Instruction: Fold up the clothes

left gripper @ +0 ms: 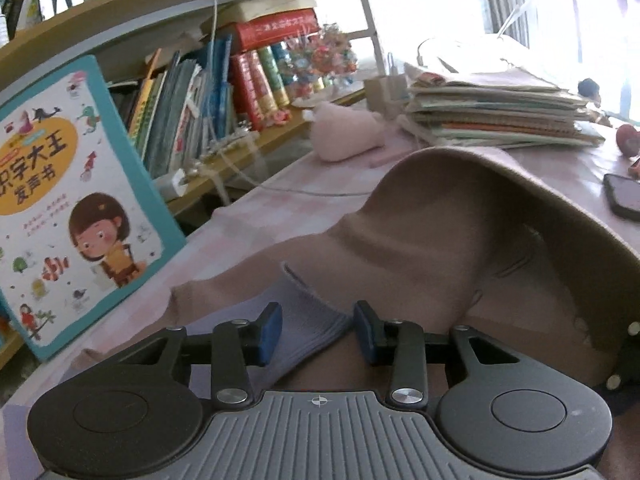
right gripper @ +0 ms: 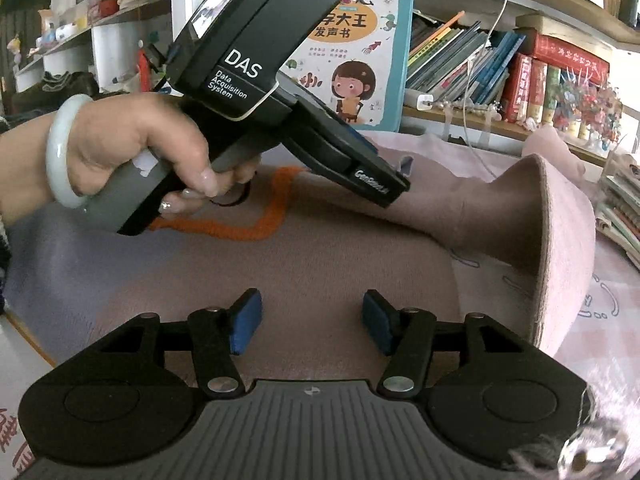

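Note:
A pinkish-brown sweater (right gripper: 340, 264) with an orange yarn motif (right gripper: 240, 226) lies spread on the table. One part of it stands up in a tall fold (left gripper: 460, 220) (right gripper: 544, 232) on the right. Its lavender ribbed cuff (left gripper: 308, 320) fills the gap between the blue pads of my left gripper (left gripper: 318, 332), which is shut on it. In the right wrist view a hand (right gripper: 132, 144) with a pale bangle holds the left gripper (right gripper: 400, 180) low over the sweater. My right gripper (right gripper: 313, 322) stands open just above the sweater body, nothing between its pads.
A teal-edged children's book (left gripper: 72, 200) (right gripper: 360, 60) leans against the bookshelf (left gripper: 224, 92) at the table's far side. A stack of notebooks (left gripper: 492, 112), a pink plush (left gripper: 344, 136) and a dark phone (left gripper: 624, 200) lie on the pink checked tablecloth (left gripper: 256, 220). A white cable (left gripper: 304, 191) crosses it.

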The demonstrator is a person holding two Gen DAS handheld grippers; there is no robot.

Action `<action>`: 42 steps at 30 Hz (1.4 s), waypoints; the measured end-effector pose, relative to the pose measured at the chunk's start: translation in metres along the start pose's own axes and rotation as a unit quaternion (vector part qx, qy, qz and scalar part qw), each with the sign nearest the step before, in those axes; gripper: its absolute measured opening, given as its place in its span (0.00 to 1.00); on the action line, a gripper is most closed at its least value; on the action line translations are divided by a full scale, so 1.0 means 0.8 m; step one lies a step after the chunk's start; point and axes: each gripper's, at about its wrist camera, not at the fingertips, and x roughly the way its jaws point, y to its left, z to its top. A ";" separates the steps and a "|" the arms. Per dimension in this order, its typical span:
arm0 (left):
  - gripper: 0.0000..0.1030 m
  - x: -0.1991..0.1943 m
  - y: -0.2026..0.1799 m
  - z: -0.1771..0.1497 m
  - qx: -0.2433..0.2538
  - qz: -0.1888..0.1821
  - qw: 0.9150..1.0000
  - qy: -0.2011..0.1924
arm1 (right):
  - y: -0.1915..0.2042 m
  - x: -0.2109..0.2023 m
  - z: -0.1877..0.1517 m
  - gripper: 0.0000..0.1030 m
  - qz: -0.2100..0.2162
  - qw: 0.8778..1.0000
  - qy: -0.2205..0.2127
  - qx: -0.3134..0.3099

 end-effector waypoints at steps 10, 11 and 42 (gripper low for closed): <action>0.34 0.019 -0.006 -0.006 0.025 0.016 0.999 0.023 | 0.007 -0.004 -0.004 0.55 -0.002 1.000 0.000 0.002; 0.33 0.020 -0.007 -0.007 0.030 0.020 0.999 0.023 | 0.007 -0.004 -0.004 0.55 -0.002 1.000 0.000 0.002; 0.07 -0.317 0.356 -0.229 -0.313 0.377 0.871 -0.032 | 0.005 0.002 0.003 0.57 -0.013 1.000 0.003 0.013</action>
